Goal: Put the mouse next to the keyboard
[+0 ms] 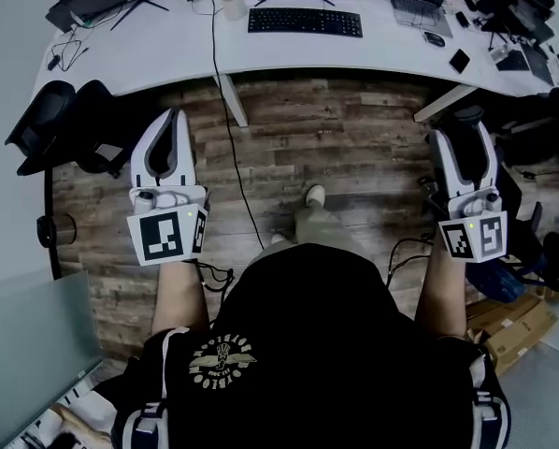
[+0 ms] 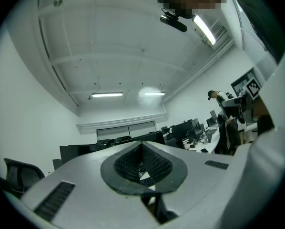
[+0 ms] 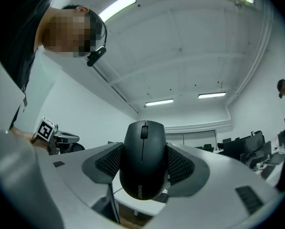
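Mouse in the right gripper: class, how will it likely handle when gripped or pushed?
The mouse looks a rigid shell, so it probably won't flex in the right gripper. Its smooth, rounded sides could slip from a loose grip. Low and broad, it should slide, not roll.

Both your forearms reach forward, well apart. Your left hand-held gripper (image 1: 173,118) points slightly upward, its jaws closed together on nothing. Your right hand-held gripper (image 1: 467,124), also tipped slightly up, clamps the mouse (image 3: 143,161) between its pads.
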`<state>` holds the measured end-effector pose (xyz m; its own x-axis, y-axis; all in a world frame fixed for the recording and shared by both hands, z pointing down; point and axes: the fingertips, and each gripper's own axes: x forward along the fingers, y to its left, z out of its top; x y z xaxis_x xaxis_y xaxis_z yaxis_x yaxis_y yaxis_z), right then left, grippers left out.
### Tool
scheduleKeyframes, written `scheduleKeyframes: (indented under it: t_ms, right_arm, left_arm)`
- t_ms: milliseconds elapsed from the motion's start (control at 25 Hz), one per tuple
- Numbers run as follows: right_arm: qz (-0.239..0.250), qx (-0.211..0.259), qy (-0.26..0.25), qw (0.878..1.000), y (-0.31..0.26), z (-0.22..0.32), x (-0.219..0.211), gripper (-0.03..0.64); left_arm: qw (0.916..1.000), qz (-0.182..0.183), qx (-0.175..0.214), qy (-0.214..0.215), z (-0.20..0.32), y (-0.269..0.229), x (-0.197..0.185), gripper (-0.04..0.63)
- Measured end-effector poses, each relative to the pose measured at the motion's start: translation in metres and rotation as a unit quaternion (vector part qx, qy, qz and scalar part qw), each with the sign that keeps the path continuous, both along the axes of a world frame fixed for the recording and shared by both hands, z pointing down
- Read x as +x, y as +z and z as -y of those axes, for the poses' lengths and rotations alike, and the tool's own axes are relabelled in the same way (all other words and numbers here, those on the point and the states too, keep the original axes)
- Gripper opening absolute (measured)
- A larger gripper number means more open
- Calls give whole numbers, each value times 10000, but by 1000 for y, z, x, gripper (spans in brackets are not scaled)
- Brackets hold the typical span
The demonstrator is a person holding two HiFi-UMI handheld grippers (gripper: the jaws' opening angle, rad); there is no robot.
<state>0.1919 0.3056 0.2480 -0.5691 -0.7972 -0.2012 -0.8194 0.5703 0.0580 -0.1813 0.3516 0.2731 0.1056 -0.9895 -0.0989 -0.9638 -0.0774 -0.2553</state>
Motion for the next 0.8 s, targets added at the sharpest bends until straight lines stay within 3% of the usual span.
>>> scheduleKeyframes:
  t_ms: [800]
  right_arm:
    - [245, -175, 90, 9995, 19, 133, 27, 285]
  left_arm:
    - [9994, 199, -249, 123, 127, 13, 32, 2]
